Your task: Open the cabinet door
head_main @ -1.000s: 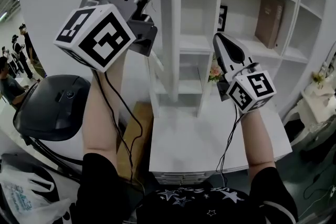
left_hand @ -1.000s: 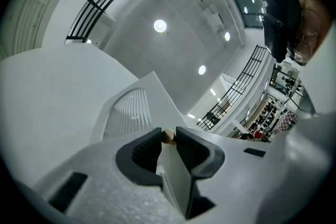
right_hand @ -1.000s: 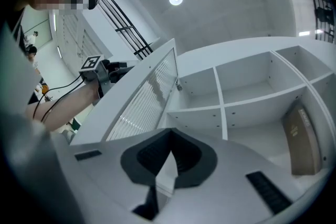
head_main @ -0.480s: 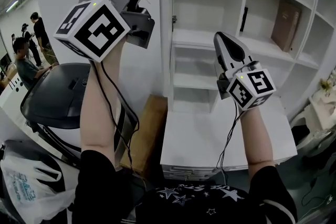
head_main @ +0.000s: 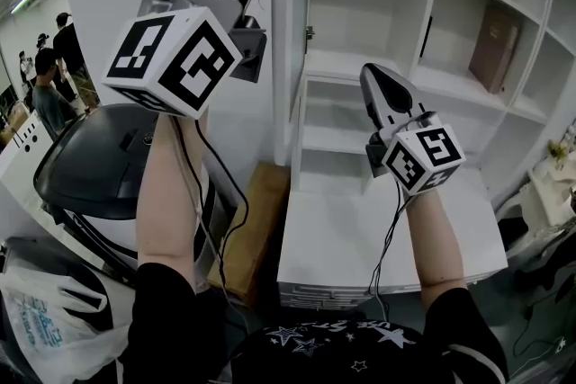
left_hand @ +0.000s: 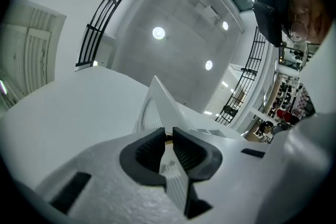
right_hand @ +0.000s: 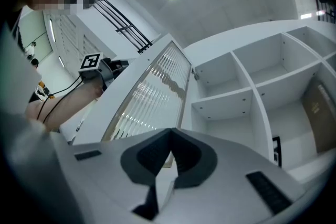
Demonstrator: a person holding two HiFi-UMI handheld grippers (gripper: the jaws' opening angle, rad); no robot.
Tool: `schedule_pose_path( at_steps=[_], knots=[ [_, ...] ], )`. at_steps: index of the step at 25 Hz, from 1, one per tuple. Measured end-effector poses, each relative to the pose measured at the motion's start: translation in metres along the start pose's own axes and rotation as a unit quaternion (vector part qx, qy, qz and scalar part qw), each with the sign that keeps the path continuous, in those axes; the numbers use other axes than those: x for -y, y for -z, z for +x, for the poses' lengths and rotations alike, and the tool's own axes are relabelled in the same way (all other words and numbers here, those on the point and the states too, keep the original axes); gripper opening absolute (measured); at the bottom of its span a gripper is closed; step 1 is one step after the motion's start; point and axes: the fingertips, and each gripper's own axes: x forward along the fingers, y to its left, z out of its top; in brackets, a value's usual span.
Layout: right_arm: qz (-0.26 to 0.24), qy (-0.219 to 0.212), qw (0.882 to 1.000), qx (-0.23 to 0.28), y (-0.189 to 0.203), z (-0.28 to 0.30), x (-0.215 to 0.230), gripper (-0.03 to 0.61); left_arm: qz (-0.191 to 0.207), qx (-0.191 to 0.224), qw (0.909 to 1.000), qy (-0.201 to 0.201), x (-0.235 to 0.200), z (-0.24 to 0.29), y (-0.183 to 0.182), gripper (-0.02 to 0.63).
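Already swung clear of its frame, the white-framed cabinet door with a ribbed glass panel (head_main: 283, 58) is seen nearly edge-on from the head camera, standing out from the left side of the white open-shelved cabinet (head_main: 369, 4), where it is hinged. The left gripper (left_hand: 168, 132) is held high against the door's upper free edge, and its black ridged pads are drawn almost together and closing on a small brass-coloured fitting (left_hand: 168, 137), which is pinched between their tips. The left gripper's black-and-white marker cube (head_main: 171, 58) is carried above a bare forearm, with a black cable trailing down from it. The right gripper (right_hand: 171, 131) is held lower and to the right, well apart from the door and in front of the exposed shelves; its pads are pressed together at the tips with nothing between them. Behind those pads, in the right gripper view, the ribbed glass is seen slanting away beside the empty compartments. A brown book (head_main: 499, 45) is stood upright in a compartment at the far right. Below both arms, a white tabletop (head_main: 387, 238) is spread out at the foot of the shelves.
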Motion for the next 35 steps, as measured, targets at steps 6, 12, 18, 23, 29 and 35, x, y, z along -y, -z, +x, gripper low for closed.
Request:
schedule_pose_path(
  at_steps=[6, 12, 18, 23, 29, 35],
  knots=[
    [0.012, -0.003, 1.0, 0.005, -0.004, -0.012, -0.003, 0.005, 0.002, -0.015, 0.9989, -0.045, -0.006, -0.029, 0.014, 0.034],
    [0.017, -0.027, 0.999, 0.008, -0.018, -0.037, -0.015, 0.005, 0.017, -0.044, 0.9952, -0.086, 0.006, -0.065, 0.022, 0.035],
    [0.038, -0.042, 0.998, 0.001, -0.027, -0.085, -0.018, 0.005, 0.026, -0.085, 0.9879, -0.127, 0.045, -0.105, 0.03, 0.035],
    [0.052, -0.055, 0.997, -0.019, -0.024, -0.137, -0.019, 0.005, 0.048, -0.122, 0.981, -0.144, 0.097, -0.132, 0.036, 0.035],
    [0.064, -0.058, 0.996, -0.03, -0.028, -0.214, -0.009, 0.005, 0.047, -0.16, 0.9758, -0.141, 0.182, -0.144, 0.049, 0.035],
    [0.095, -0.049, 0.992, -0.064, -0.022, -0.307, 0.0, 0.005, 0.017, -0.21, 0.9683, -0.134, 0.283, -0.165, 0.065, 0.034]
  ],
)
